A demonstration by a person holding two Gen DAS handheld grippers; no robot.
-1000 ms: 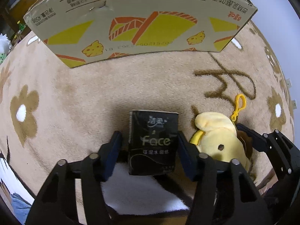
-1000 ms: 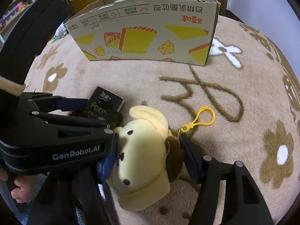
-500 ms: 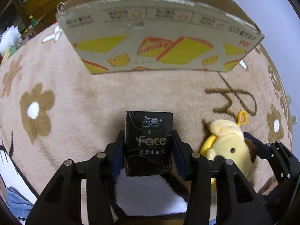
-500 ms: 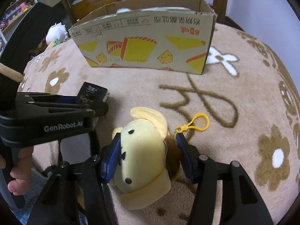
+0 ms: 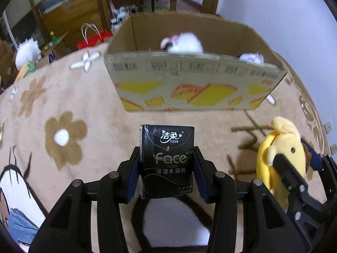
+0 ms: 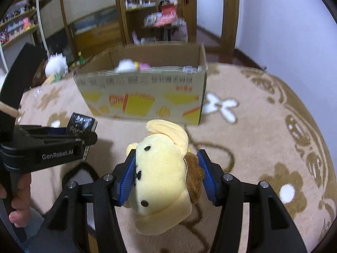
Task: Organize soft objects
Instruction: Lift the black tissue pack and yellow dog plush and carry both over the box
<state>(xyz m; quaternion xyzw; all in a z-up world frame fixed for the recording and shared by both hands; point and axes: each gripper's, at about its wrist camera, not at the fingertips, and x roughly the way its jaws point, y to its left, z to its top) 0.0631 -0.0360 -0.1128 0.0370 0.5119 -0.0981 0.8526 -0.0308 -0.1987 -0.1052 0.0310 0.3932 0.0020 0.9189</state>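
My left gripper (image 5: 166, 164) is shut on a black tissue pack (image 5: 166, 158) marked "Face", held upright above the beige rug. My right gripper (image 6: 166, 172) is shut on a yellow dog plush (image 6: 160, 172) with a brown patch, lifted off the rug. In the left wrist view the plush (image 5: 280, 151) shows at the right, between the right gripper's fingers. In the right wrist view the tissue pack (image 6: 82, 123) and the left gripper (image 6: 84, 135) show at the left. An open cardboard box (image 5: 195, 84) with yellow prints stands ahead of both, with white soft toys (image 5: 183, 44) inside.
The flowered beige rug (image 5: 69, 105) covers the floor. Wooden shelves and a cabinet (image 6: 147, 10) stand behind the box (image 6: 145, 92). A white plush (image 6: 55, 65) and a red bag (image 5: 92, 41) lie beyond the rug's left edge. A hand (image 6: 19, 202) grips the left handle.
Both grippers closed on their objects and rose off the rug, tilting up so the box's open top and the room behind came into view.
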